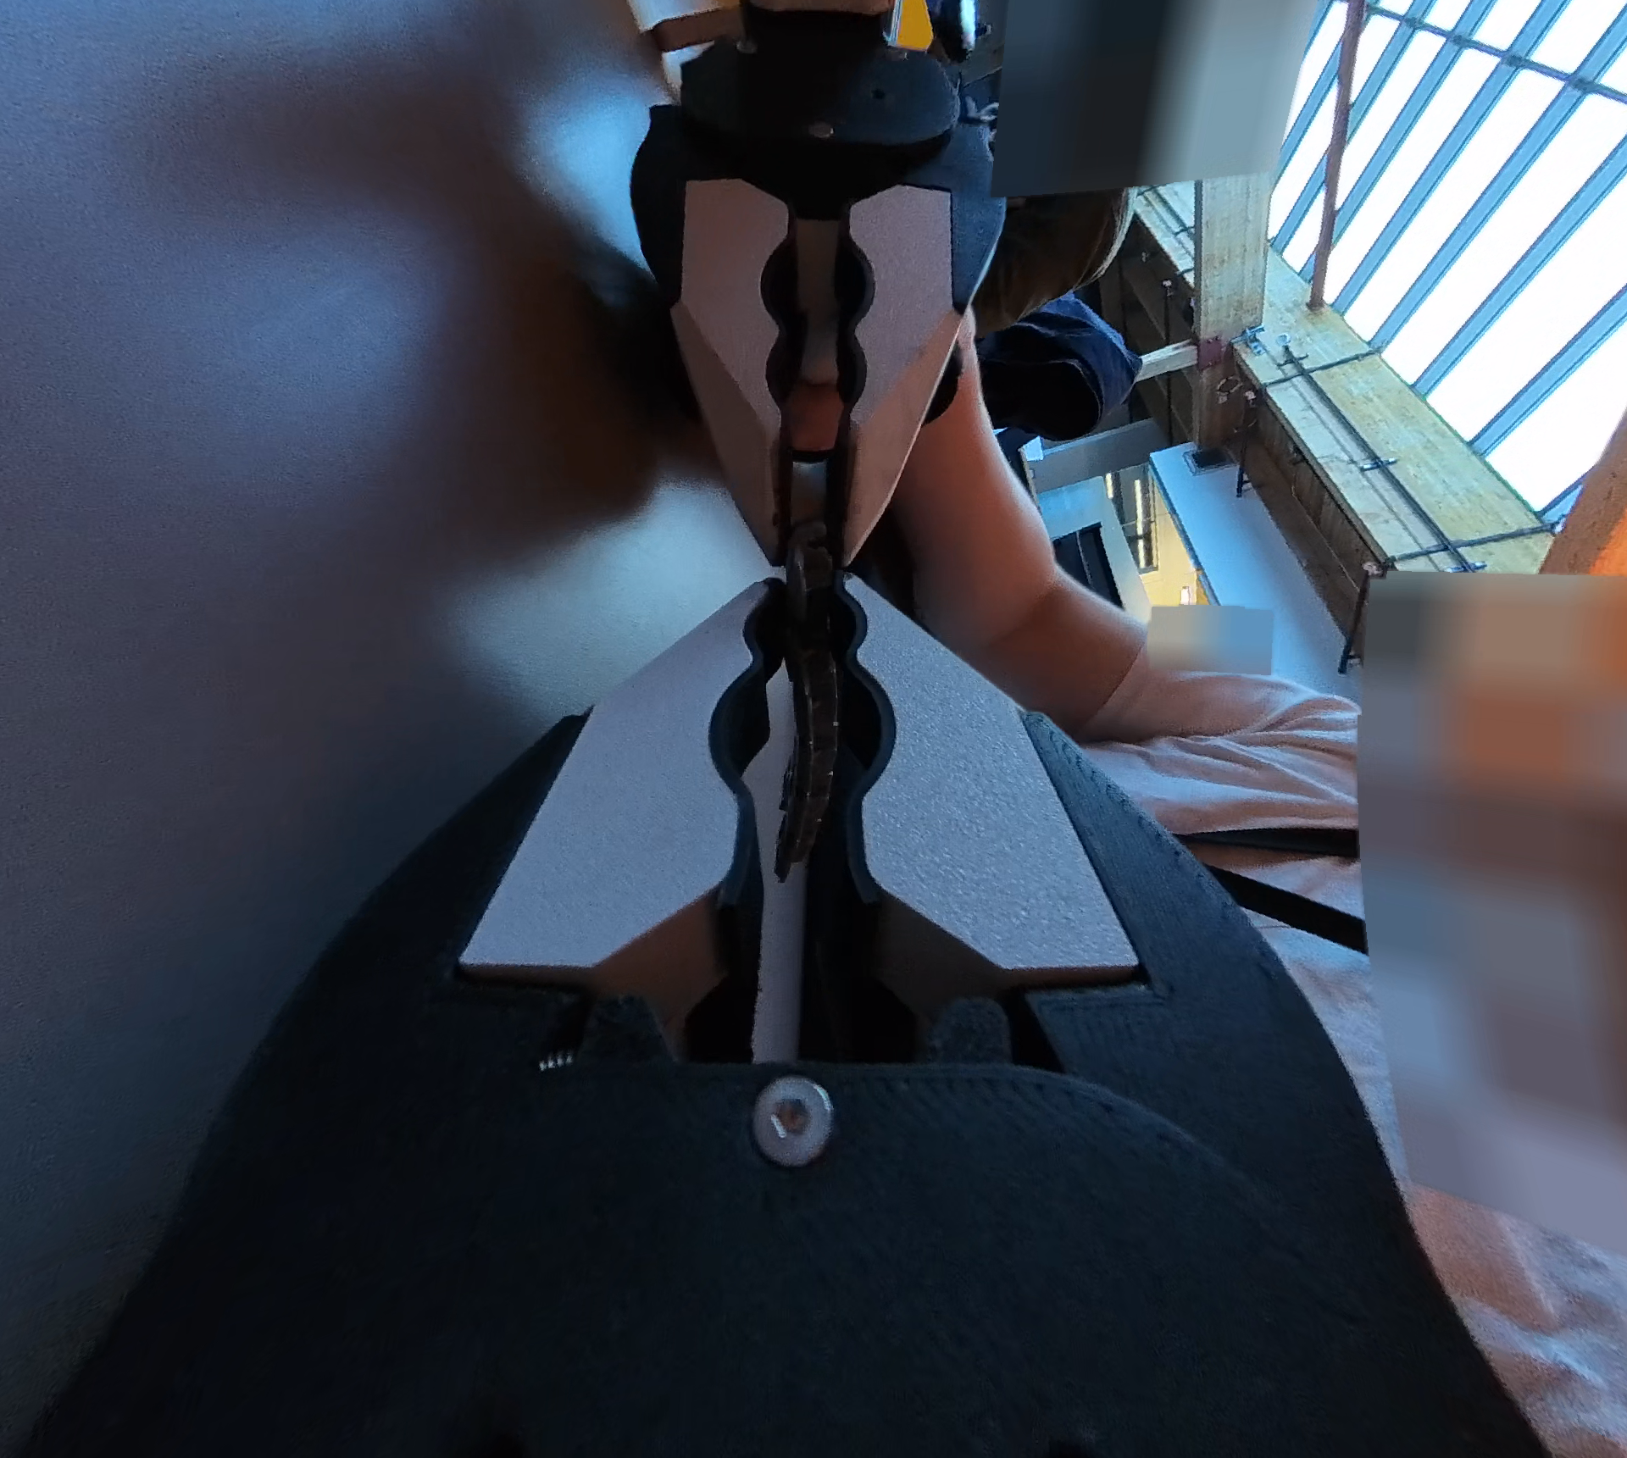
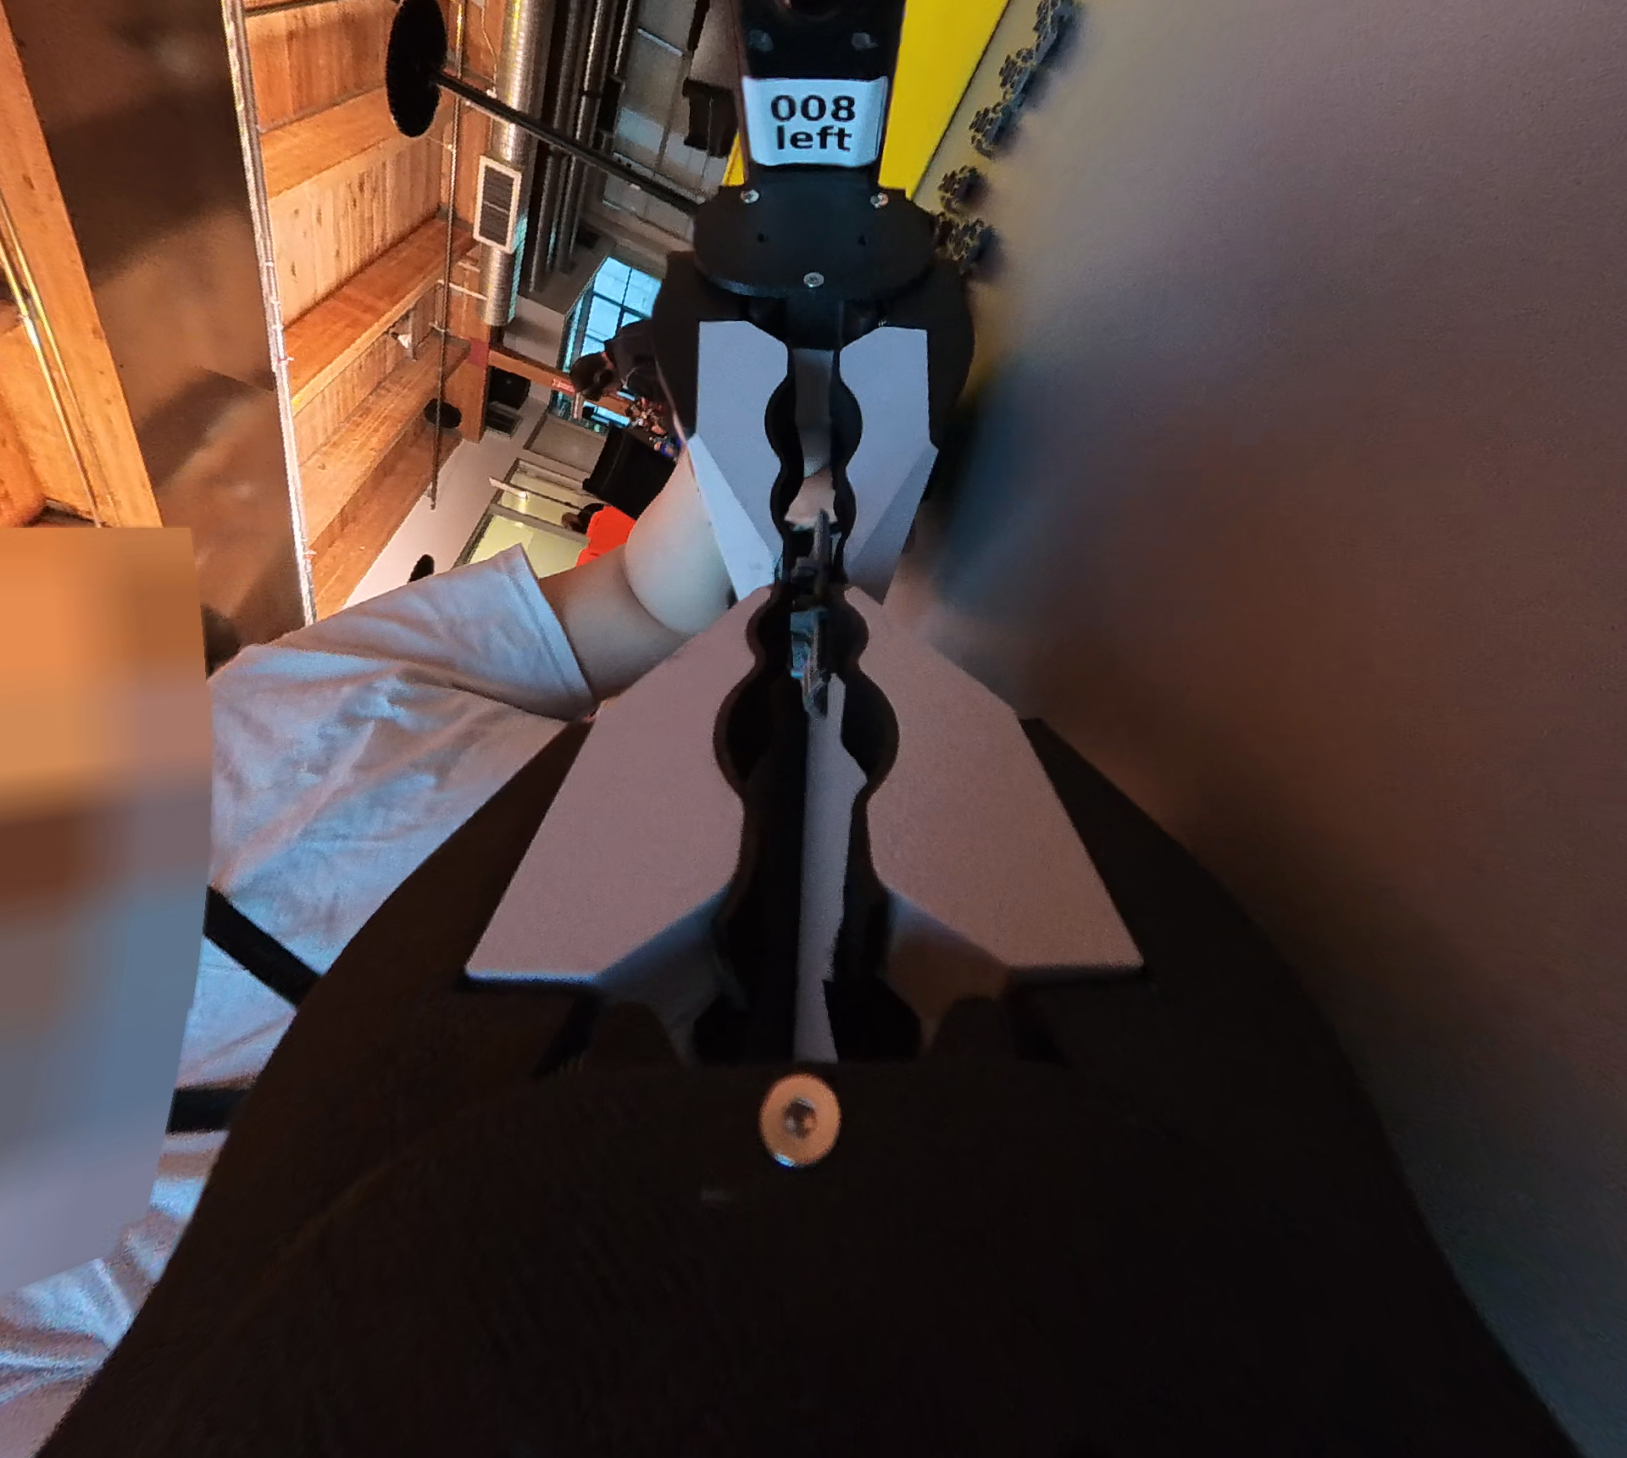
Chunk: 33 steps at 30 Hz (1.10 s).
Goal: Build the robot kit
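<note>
Wall: pale blurred surface [image 1: 264, 359] fills one whole side of both wrist views, close alongside the dark strip.
Person: arm in a light short sleeve [image 2: 396, 676] reaches in on the side of the strip away from the wall; mosaic patches cover the rest.
Left claw: left claw [image 1: 808, 597] is clenched on the dark strip, its grey fingers [image 1: 968, 800] nearly meeting at the tips, the strip running down the scalloped slot between them. In the right wrist view it [image 2: 814, 553] faces the camera, a white label below its lens.
Right claw: right claw [image 2: 806, 606] is likewise clenched on the strip, tip to tip with the left claw. In the left wrist view it [image 1: 810, 549] points straight back, its tips pinching the strip's far end.
Dark strip: thin, black, speckled strip [image 1: 814, 712], slightly curved, held in the air and bridging the two claws where their tips meet; in the right wrist view it [image 2: 814, 624] shows edge-on and blurred, so its kind cannot be told.
</note>
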Each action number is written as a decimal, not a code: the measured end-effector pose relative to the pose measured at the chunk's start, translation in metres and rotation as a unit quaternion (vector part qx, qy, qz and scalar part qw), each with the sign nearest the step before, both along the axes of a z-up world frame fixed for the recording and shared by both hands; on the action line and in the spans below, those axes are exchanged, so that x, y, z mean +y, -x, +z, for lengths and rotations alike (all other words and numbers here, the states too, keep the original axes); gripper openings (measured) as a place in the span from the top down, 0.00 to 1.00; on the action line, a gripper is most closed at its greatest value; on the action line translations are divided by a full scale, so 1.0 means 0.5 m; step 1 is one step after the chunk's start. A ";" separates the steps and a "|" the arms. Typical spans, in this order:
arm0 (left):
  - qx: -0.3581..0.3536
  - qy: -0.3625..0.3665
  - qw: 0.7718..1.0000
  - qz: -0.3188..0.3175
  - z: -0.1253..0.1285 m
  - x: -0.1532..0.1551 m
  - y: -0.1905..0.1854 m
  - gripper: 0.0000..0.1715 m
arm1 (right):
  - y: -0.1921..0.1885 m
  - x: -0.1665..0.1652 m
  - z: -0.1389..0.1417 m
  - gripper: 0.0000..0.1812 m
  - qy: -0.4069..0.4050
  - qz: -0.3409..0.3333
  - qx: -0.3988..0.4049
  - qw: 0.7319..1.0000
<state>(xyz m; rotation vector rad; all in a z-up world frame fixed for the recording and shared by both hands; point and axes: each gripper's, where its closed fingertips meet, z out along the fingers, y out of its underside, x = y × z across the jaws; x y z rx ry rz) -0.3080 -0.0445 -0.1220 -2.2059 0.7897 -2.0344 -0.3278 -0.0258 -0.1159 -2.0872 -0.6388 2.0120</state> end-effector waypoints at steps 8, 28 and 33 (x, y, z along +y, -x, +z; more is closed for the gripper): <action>-0.012 0.001 1.000 -0.003 0.006 -0.001 0.002 0.96 | 0.009 0.007 0.008 0.97 -0.003 -0.054 0.016 0.998; 0.023 -0.046 0.999 0.013 0.006 0.016 -0.030 0.96 | -0.015 0.027 0.031 0.89 -0.002 -0.136 0.058 0.989; -0.021 -0.028 0.999 -0.006 0.029 0.011 -0.030 0.96 | -0.016 0.030 0.037 0.98 0.007 -0.127 0.071 0.989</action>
